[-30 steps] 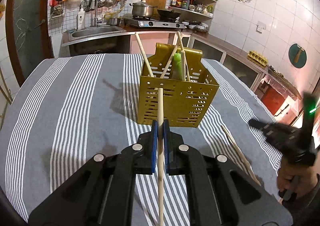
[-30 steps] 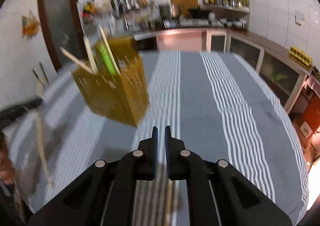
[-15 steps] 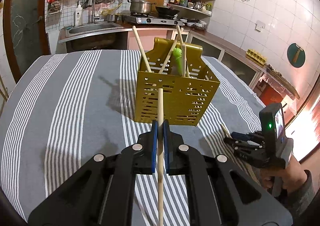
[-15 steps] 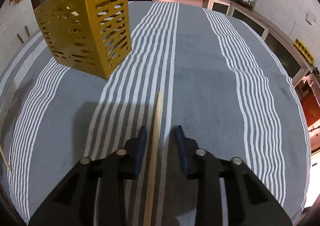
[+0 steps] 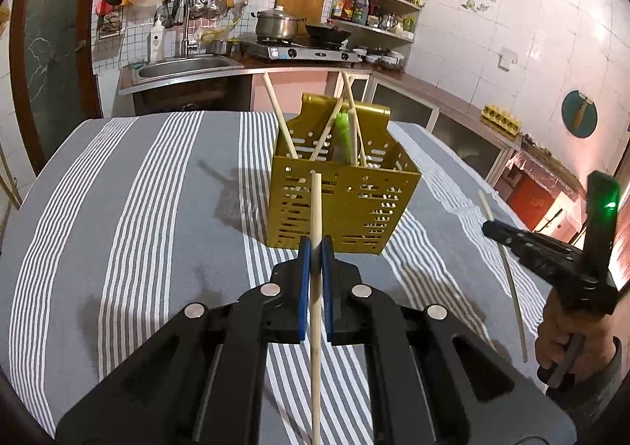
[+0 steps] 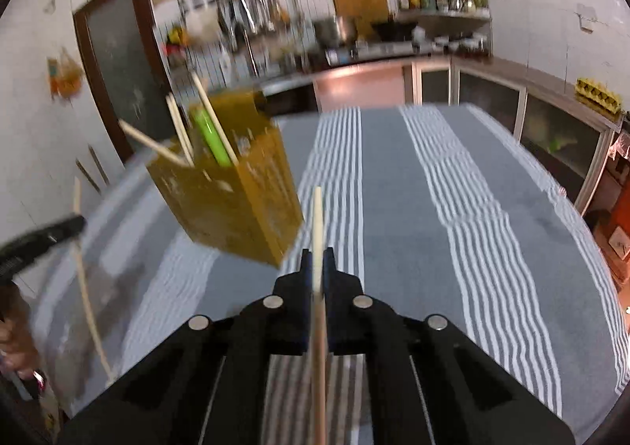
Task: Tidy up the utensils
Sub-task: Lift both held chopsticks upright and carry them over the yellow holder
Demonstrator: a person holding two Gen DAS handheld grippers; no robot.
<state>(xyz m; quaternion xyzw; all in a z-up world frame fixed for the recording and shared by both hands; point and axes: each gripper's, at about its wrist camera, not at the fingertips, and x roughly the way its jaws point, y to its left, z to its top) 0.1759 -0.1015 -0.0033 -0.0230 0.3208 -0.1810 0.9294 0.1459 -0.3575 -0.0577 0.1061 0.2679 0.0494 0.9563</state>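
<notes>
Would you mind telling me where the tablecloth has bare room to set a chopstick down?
Bare cloth lies left of the yellow holder toward the table edge, and right of it in the right wrist view. The holder's top is crowded with chopsticks.

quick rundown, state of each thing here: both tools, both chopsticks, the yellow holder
left tool: shut on a chopstick
left chopstick: held, tip toward the holder
right tool: shut on a chopstick
right chopstick: held, lifted off the table
holder: upright on the table, chopsticks and a green utensil inside
</notes>
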